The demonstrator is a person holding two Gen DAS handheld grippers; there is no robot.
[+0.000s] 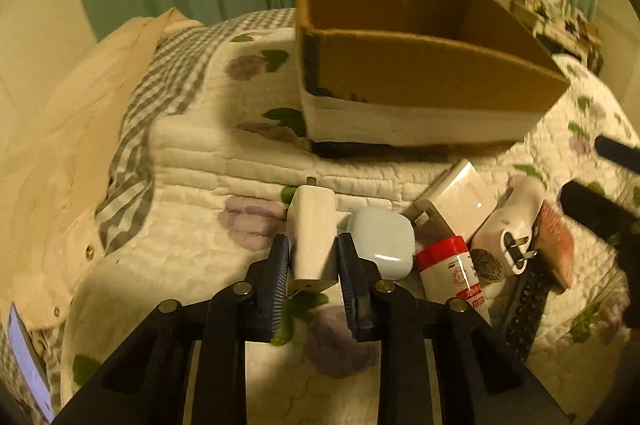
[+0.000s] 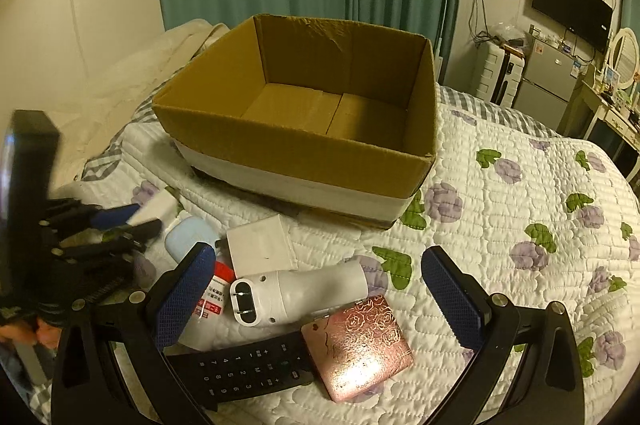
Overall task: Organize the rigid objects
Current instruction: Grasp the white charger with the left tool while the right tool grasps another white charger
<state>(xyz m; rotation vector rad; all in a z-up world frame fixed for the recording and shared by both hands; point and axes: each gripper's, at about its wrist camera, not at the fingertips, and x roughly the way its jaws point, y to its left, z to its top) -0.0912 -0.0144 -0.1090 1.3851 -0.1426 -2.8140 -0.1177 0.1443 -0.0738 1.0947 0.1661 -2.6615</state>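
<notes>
Left wrist view: the left tongs [image 1: 313, 267] are clenched around a white charger block [image 1: 313, 233] on the quilted bed [image 1: 200, 161], just beside a pale blue case [image 1: 382, 241], with the open cardboard box [image 1: 420, 73] beyond. Right wrist view: the right tongs [image 2: 318, 295] are spread wide, grasping nothing, above a white plug-in device [image 2: 296, 291], a pink compact [image 2: 358, 341] and a black remote [image 2: 248, 371], near the box [image 2: 280, 141].

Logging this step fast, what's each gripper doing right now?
Left gripper: closed on the white rectangular plastic charger block.
Right gripper: jaws wide open, holding nothing, above the white plastic plug adapter.
</notes>
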